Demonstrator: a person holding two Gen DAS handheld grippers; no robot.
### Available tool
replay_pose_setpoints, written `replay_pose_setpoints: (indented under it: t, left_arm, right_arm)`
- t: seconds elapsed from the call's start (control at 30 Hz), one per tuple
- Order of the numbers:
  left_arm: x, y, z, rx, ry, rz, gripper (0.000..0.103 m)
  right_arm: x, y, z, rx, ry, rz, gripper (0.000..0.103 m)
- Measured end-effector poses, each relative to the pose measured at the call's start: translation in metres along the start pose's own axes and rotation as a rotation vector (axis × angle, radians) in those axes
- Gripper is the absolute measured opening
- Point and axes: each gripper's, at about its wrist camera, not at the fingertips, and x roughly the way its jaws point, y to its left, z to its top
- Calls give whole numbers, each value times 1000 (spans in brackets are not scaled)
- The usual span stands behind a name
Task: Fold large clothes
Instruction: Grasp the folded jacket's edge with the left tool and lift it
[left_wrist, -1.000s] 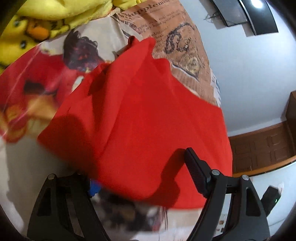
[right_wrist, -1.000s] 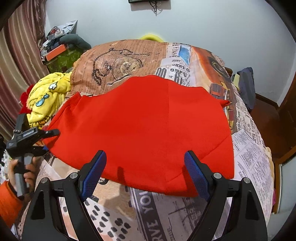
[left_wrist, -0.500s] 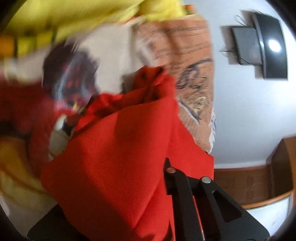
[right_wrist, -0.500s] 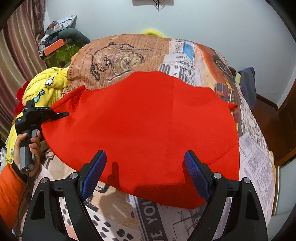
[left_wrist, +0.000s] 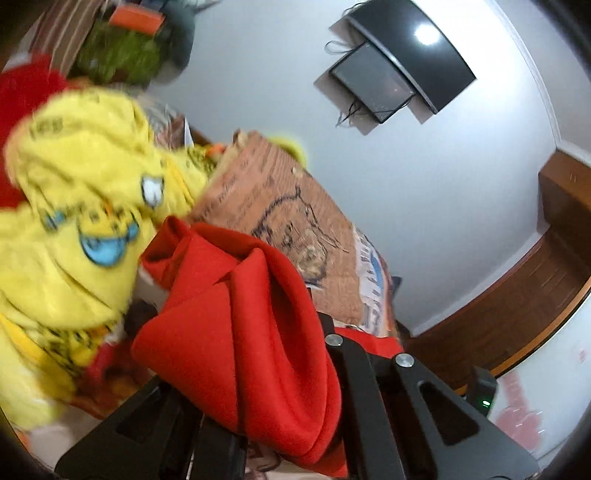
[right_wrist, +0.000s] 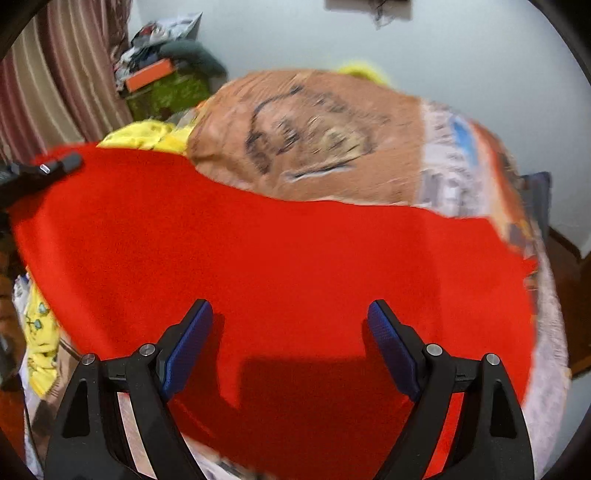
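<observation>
The garment (right_wrist: 280, 258) lies spread across the bed (right_wrist: 332, 147); a heap of bedding (right_wrist: 147, 136) sits behind its left corner, seemingly against the curtain (right_wrist: 55, 85).

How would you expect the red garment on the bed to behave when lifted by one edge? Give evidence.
Probably floppy: the red garment bunches into soft folds where the left gripper pinches it. Likely to drape and sag: it follows the bed contours. Seemingly light, lifting from one pinch.

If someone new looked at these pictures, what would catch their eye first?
A big red garment spread across the printed bedcover fills the right wrist view, under the open right gripper. In the left wrist view, the left gripper is shut on a bunched corner, with yellow cartoon clothing left of it.
</observation>
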Motion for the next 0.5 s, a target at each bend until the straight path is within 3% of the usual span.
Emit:
replay_pose_setpoints:
  t: [0.17,0.3,0.5]
  left_arm:
    - [-1,-1,-4,51,-12,44,2]
    - [12,-14,-13,92,11,56,2]
    - [35,-70,-21,189,17,1,2]
  right_arm:
    - [38,26,-6,-38,73,40,84]
    - [40,45,-13,-165,68,-6,84]
    - [2,5,-16,-57,20,62,84]
